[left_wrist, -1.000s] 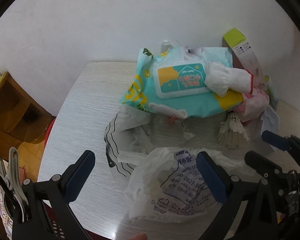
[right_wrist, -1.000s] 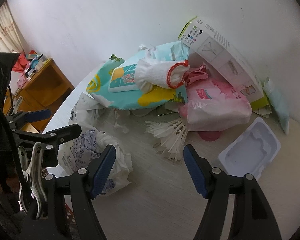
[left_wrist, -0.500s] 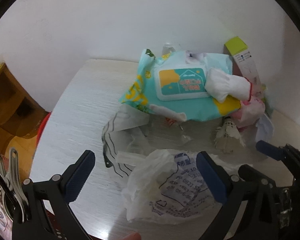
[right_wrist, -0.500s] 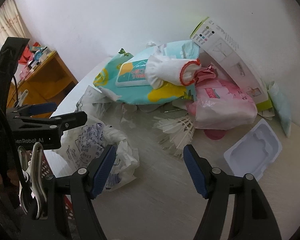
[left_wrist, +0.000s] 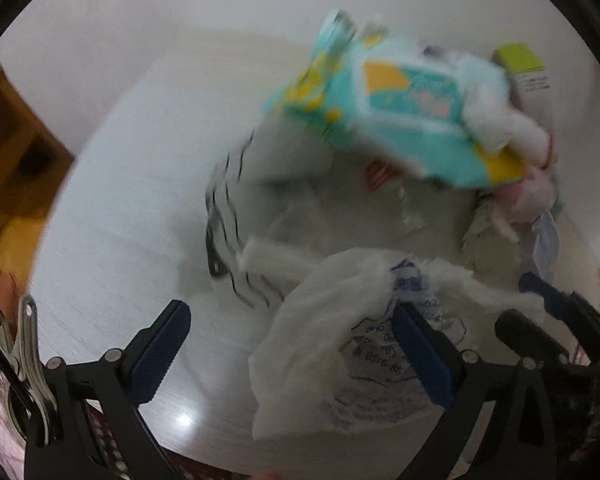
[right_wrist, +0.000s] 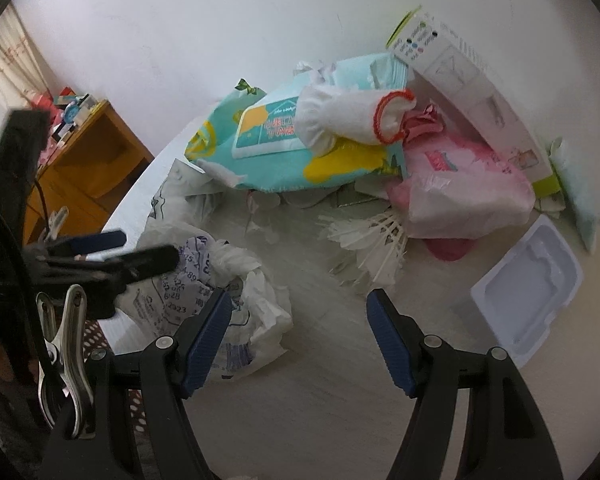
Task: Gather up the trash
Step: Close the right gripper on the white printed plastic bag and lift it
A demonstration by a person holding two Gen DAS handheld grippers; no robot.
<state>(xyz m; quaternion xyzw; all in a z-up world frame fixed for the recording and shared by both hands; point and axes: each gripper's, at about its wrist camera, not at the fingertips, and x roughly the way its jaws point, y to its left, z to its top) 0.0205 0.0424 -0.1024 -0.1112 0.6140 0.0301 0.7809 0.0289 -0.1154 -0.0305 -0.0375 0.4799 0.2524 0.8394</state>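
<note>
The left gripper points steeply down with its jaws spread wide and gripping nothing, one blue pad over the crumpled white printed bag at the near edge of the pale table; its view is smeared. The right gripper tilts down less steeply, jaws likewise wide apart and empty above bare tabletop. Only its sharp view shows the white plastic tray, the shuttlecock, the pink bag and the red-trimmed white sock on the teal wipes pack.
</note>
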